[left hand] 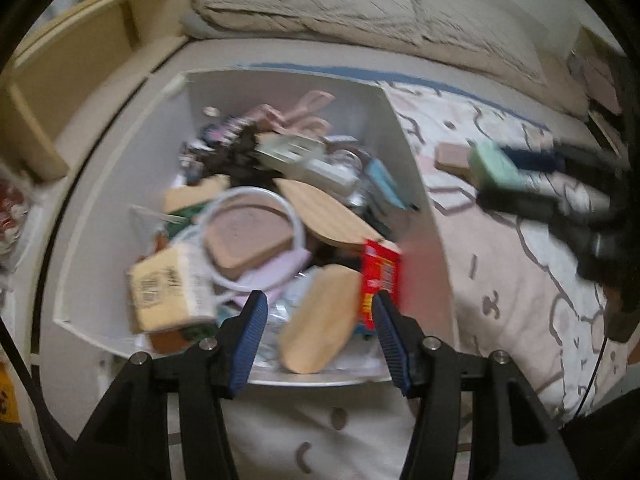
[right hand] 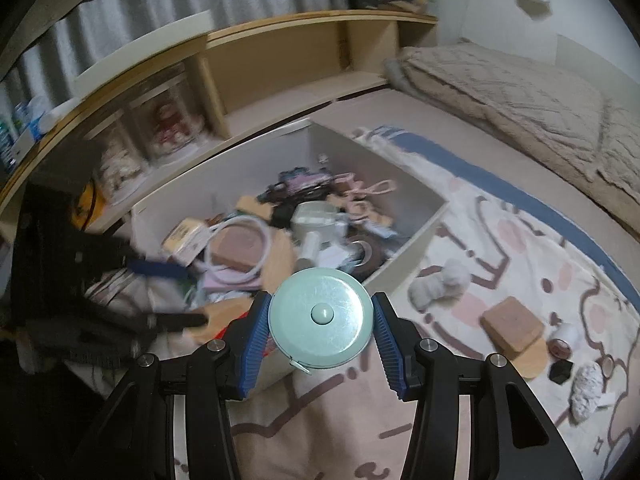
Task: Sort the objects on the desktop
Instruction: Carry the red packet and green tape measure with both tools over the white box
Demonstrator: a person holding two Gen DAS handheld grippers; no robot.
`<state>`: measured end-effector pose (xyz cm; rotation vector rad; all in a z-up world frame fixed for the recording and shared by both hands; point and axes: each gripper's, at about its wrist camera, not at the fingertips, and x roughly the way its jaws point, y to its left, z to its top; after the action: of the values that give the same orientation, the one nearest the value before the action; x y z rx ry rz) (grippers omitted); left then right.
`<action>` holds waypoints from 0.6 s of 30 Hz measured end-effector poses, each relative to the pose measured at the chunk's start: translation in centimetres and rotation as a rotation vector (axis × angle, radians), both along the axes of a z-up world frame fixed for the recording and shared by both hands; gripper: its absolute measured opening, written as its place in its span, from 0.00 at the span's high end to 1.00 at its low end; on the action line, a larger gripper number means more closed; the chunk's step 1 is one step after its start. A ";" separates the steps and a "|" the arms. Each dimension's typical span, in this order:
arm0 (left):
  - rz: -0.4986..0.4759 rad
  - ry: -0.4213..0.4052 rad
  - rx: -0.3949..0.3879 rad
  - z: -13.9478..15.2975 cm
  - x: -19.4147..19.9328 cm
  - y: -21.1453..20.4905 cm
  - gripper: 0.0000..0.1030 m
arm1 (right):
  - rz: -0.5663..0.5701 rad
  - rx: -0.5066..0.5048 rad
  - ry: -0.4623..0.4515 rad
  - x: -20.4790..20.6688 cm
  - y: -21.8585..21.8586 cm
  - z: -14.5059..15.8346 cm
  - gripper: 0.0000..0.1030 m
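Patterned bedding covers a bed beside low wooden shelves, and on it sits a white box heaped with oddments: a white cable, wooden boards, a red packet at the box's 4 o'clock edge. Over that pile the left gripper hangs with jaws apart and nothing between them. At 3 o'clock in its view the right gripper is clenched on a round mint tape measure, held just outside the box's near corner, with a cork block lying on the bedding at 3 o'clock of it.
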<state>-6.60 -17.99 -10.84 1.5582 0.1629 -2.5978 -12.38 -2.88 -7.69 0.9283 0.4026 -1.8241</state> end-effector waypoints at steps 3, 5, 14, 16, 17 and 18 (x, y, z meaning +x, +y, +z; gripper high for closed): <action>0.051 0.040 -0.001 1.1 0.8 -1.8 0.47 | 0.054 0.020 -0.005 1.2 -1.2 -0.6 0.51; 0.080 0.062 0.007 1.8 1.2 -2.9 0.47 | 0.094 0.034 -0.013 2.0 -2.0 -1.1 0.51; 0.122 0.143 -0.025 3.9 2.7 -4.7 0.47 | 0.227 0.119 -0.002 4.9 -5.5 -2.7 0.51; 0.116 0.156 -0.037 4.0 2.9 -4.7 0.47 | 0.233 0.134 -0.005 5.0 -5.7 -3.0 0.51; 0.111 0.164 -0.044 4.1 3.0 -4.7 0.46 | 0.231 0.140 -0.008 5.0 -5.8 -3.2 0.51; 0.106 0.170 -0.051 4.2 3.0 -4.7 0.45 | 0.229 0.146 -0.011 5.0 -5.9 -3.3 0.51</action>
<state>-3.55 -22.66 -6.68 1.2763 0.1868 -2.6268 -7.43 -8.80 -11.01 0.9501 0.6167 -1.5962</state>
